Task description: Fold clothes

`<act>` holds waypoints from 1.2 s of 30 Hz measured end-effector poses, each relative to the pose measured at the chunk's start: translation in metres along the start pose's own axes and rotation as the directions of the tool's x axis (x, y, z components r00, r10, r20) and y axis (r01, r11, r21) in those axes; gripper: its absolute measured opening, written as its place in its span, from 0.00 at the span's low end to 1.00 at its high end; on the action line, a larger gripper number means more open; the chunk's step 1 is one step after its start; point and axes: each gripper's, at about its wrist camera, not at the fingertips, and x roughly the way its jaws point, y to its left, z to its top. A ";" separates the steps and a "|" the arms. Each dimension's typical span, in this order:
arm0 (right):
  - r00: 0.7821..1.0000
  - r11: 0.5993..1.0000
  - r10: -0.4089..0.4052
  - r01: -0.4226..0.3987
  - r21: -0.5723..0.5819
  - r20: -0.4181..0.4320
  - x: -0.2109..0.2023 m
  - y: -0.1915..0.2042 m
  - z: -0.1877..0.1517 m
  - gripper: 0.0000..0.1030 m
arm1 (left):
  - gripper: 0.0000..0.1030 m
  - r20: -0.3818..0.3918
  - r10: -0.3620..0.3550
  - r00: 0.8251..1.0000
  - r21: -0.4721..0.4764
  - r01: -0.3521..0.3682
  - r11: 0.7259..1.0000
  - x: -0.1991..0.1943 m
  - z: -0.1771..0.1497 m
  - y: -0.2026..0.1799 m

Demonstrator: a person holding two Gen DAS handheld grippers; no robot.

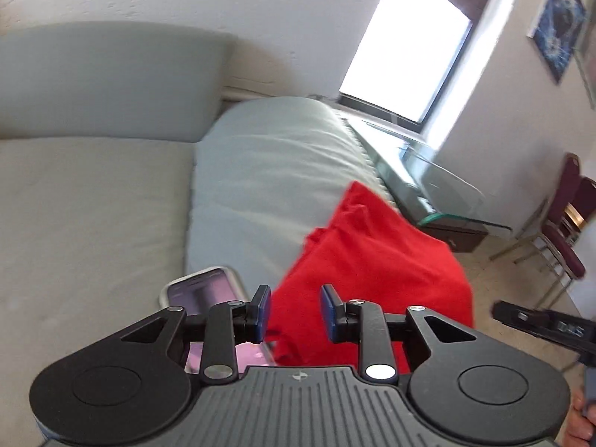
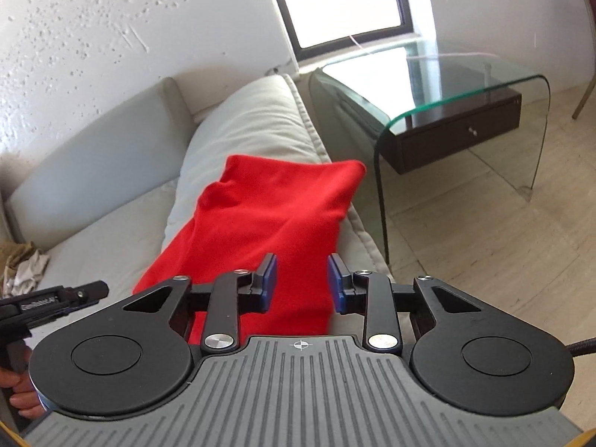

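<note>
Crumpled clothes pile (image 2: 20, 268) lay at far left on sofa seat (image 2: 93, 238). Phone (image 1: 201, 290) rested on seat, just left of left gripper (image 1: 295, 313). Left gripper: fingers spread, nothing between pads, held above near edge of red garment (image 1: 372, 260). Red garment (image 2: 260, 216) lay folded, draped over sofa armrest (image 2: 253, 119). Right gripper (image 2: 301, 283): fingers spread, empty, positioned over garment's near end. Glass side table (image 2: 465, 85) stood right of armrest, on floor. Chair (image 1: 558, 238) stood further right.
</note>
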 end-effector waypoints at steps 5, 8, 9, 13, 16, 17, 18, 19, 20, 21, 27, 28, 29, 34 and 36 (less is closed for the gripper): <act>0.994 0.987 -0.098 0.102 -0.127 0.040 0.035 0.029 0.010 0.29 | 0.25 -0.111 -0.004 0.994 0.171 0.023 0.985 0.063 -0.014 -0.042; 0.985 0.967 -0.172 0.171 -0.191 0.010 0.060 0.039 0.012 0.29 | 0.26 -0.154 0.032 0.988 0.207 0.001 0.978 0.071 -0.021 -0.045; 0.986 0.969 -0.168 0.163 -0.185 -0.012 0.062 0.036 0.009 0.29 | 0.26 -0.167 0.041 0.985 0.213 -0.004 0.977 0.068 -0.021 -0.044; 0.994 0.989 -0.111 0.109 -0.104 -0.016 0.019 0.024 0.005 0.30 | 0.27 -0.185 0.055 0.981 0.236 -0.009 0.972 0.043 -0.022 -0.046; 0.999 0.997 -0.038 0.037 -0.061 -0.019 -0.014 0.019 -0.005 0.33 | 0.34 -0.180 0.064 0.982 0.271 -0.013 0.962 0.036 -0.028 -0.051; 0.999 0.998 -0.015 0.014 -0.061 -0.030 -0.019 0.020 -0.012 0.34 | 0.34 -0.202 0.069 0.977 0.275 -0.011 0.961 0.040 -0.031 -0.052; 0.998 0.998 -0.003 -0.001 -0.063 -0.062 -0.017 0.022 -0.020 0.34 | 0.34 -0.230 0.073 0.970 0.263 -0.011 0.965 0.043 -0.034 -0.051; 0.996 0.998 0.008 -0.015 -0.065 -0.094 -0.015 0.024 -0.028 0.34 | 0.34 -0.255 0.076 0.964 0.243 -0.012 0.970 0.044 -0.036 -0.049; 0.990 0.998 -0.002 -0.008 -0.068 -0.144 -0.008 0.025 -0.037 0.34 | 0.34 -0.265 0.065 0.962 0.228 -0.003 0.974 0.043 -0.036 -0.046; 0.986 0.997 -0.010 -0.002 -0.073 -0.167 -0.010 0.025 -0.044 0.35 | 0.34 -0.263 0.043 0.964 0.217 0.016 0.976 0.039 -0.034 -0.044; 0.978 0.998 0.050 -0.054 -0.016 -0.204 -0.041 0.017 -0.053 0.43 | 0.38 -0.218 -0.055 0.974 0.139 0.087 0.986 0.030 0.002 -0.028; 0.980 0.997 0.077 -0.077 0.010 -0.182 -0.050 0.014 -0.048 0.43 | 0.38 -0.204 -0.075 0.976 0.118 0.101 0.988 0.034 0.010 -0.026; 0.982 0.994 0.104 -0.100 0.034 -0.158 -0.058 0.011 -0.043 0.44 | 0.38 -0.187 -0.100 0.977 0.093 0.119 0.988 0.040 0.017 -0.025; 0.984 0.970 0.172 -0.176 0.169 0.039 -0.055 -0.005 -0.016 0.33 | 0.16 -0.142 -0.266 0.953 -0.119 0.251 0.961 0.092 0.050 -0.017; 0.980 0.952 0.186 -0.197 0.235 0.066 -0.047 -0.009 -0.012 0.32 | 0.15 -0.122 -0.318 0.940 -0.200 0.291 0.936 0.116 0.060 -0.015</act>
